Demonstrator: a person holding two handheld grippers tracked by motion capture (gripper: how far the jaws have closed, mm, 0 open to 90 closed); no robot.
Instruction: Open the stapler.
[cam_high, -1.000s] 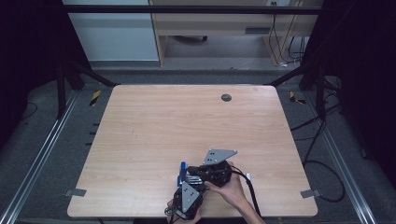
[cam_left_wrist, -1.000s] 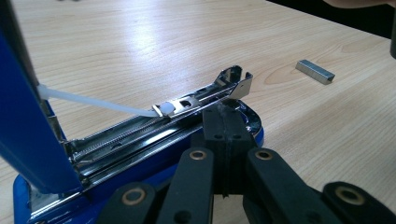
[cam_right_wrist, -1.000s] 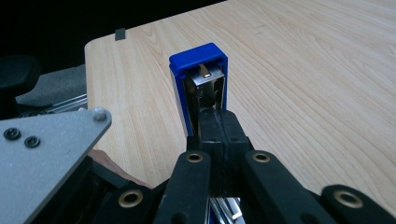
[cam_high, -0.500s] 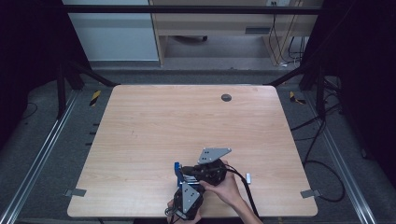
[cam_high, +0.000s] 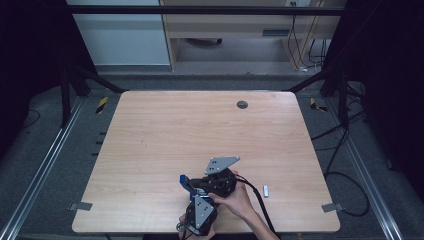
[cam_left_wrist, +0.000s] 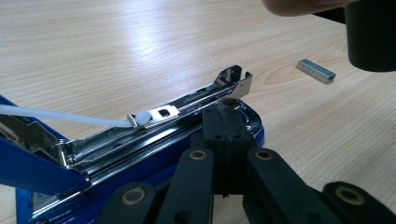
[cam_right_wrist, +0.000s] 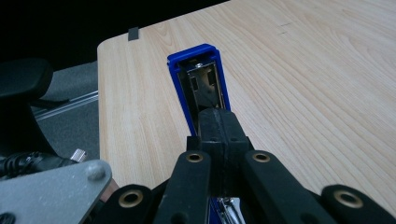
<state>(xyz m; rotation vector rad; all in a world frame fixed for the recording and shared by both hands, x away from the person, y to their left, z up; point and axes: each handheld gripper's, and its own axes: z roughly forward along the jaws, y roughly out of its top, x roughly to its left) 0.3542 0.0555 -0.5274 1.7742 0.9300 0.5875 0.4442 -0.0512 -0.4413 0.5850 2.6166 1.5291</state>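
Fingers of your left gripper (cam_left_wrist: 226, 122) are closed together, their tips pressed down on the blue stapler (cam_left_wrist: 140, 154) at the front end of its base, just under the shiny metal staple rail (cam_left_wrist: 187, 105), which stands swung up and open. Your right gripper's (cam_right_wrist: 218, 123) fingers are also closed, tips touching, and rest against the stapler's raised blue top arm (cam_right_wrist: 198, 79), whose open underside faces the camera. You have the stapler near the front edge of the counter (cam_high: 200, 130), a little right of the middle, with both grippers crowded over it and your right hand (cam_high: 235, 200) behind. A white plastic strip (cam_left_wrist: 56, 115) runs from the rail's pusher off to the side. A small bar of staples (cam_left_wrist: 316, 71) lies on the counter just beside your right gripper, apart from the stapler.
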